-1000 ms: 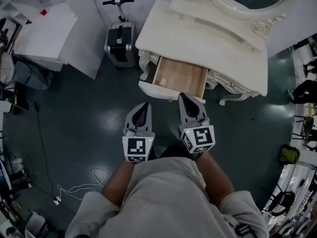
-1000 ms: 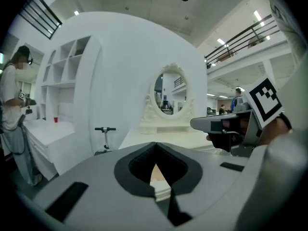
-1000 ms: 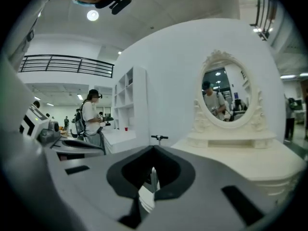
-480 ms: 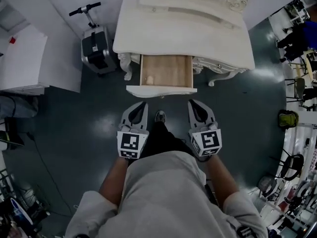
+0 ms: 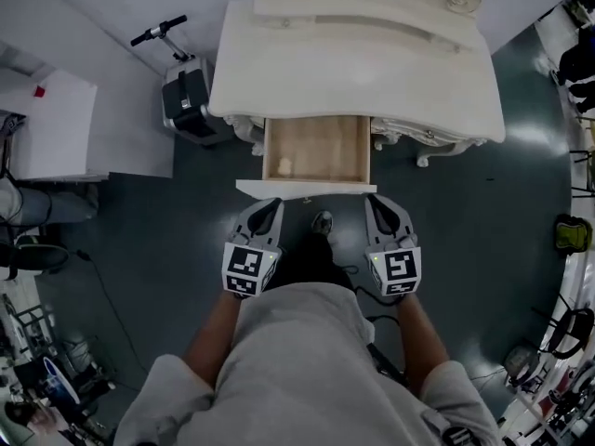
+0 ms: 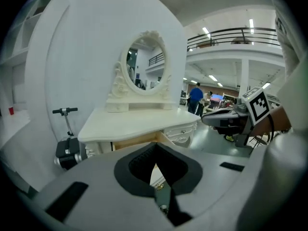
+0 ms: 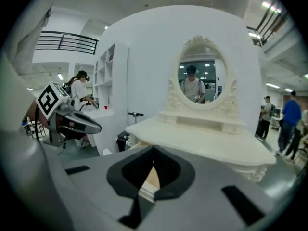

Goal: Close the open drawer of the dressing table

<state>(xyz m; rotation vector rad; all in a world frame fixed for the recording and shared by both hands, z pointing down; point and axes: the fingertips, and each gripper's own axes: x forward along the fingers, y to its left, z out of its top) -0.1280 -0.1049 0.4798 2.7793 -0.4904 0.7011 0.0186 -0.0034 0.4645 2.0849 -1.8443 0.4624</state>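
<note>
The cream dressing table stands against the far wall, with its wooden drawer pulled out toward me. The drawer's white front panel lies just ahead of both grippers. My left gripper is shut and empty, its tip close to the panel's left part. My right gripper is shut and empty too, close to the panel's right end. In the left gripper view the table and drawer edge show above the shut left gripper. In the right gripper view the drawer appears beyond the shut right gripper.
A folded scooter stands left of the table. White shelving sits at the far left. An oval mirror tops the table. Chairs and clutter line the right side. My shoe is on the dark floor between the grippers.
Both grippers moved forward and down toward the drawer front, now nearly at the panel. The table has come to sit square and closer in the head view.
</note>
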